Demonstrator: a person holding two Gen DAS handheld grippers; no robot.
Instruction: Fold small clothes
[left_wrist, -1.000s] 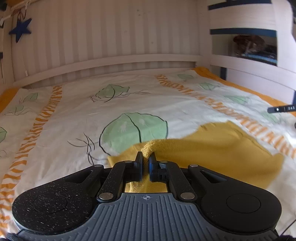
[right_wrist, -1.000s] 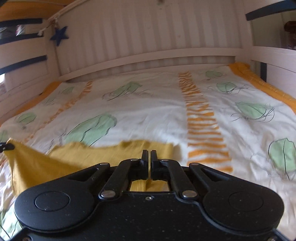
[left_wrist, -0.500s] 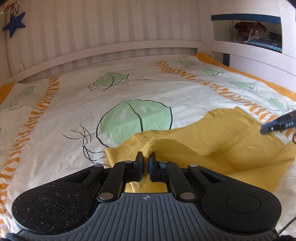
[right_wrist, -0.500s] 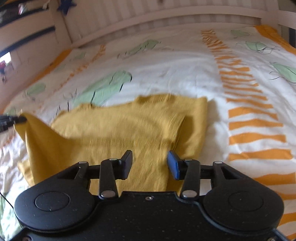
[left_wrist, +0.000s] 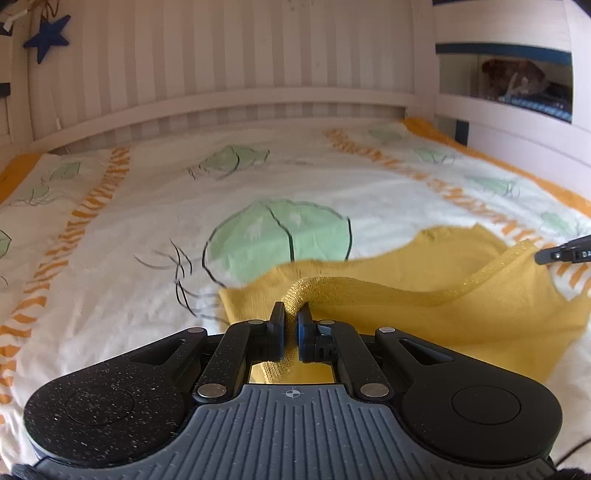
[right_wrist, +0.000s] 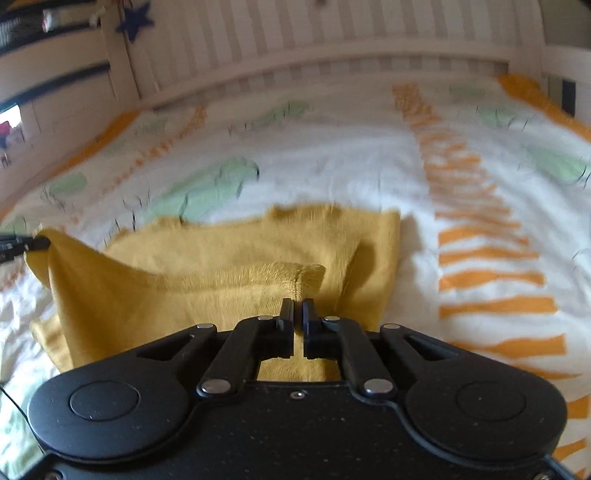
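Observation:
A small mustard-yellow garment (left_wrist: 461, 295) lies on the bed, partly lifted. My left gripper (left_wrist: 291, 317) is shut on its left corner, with fabric bunched between the pads. In the right wrist view the same garment (right_wrist: 207, 266) spreads to the left. My right gripper (right_wrist: 297, 310) is shut on a raised fold at its near right edge. The left gripper's tip (right_wrist: 35, 243) shows at the far left holding the other corner. The right gripper's tip (left_wrist: 561, 253) shows at the left view's right edge.
The bed has a white cover (left_wrist: 258, 177) with green leaves and orange stripes. A white slatted headboard (left_wrist: 221, 107) runs along the far side. A side rail and shelf (left_wrist: 517, 96) stand to the right. A blue star (left_wrist: 46, 37) hangs at top left.
My right gripper, open half a second ago, has closed on a fold of the garment. My left gripper has kept its grip and the garment's edge now rises between both grippers.

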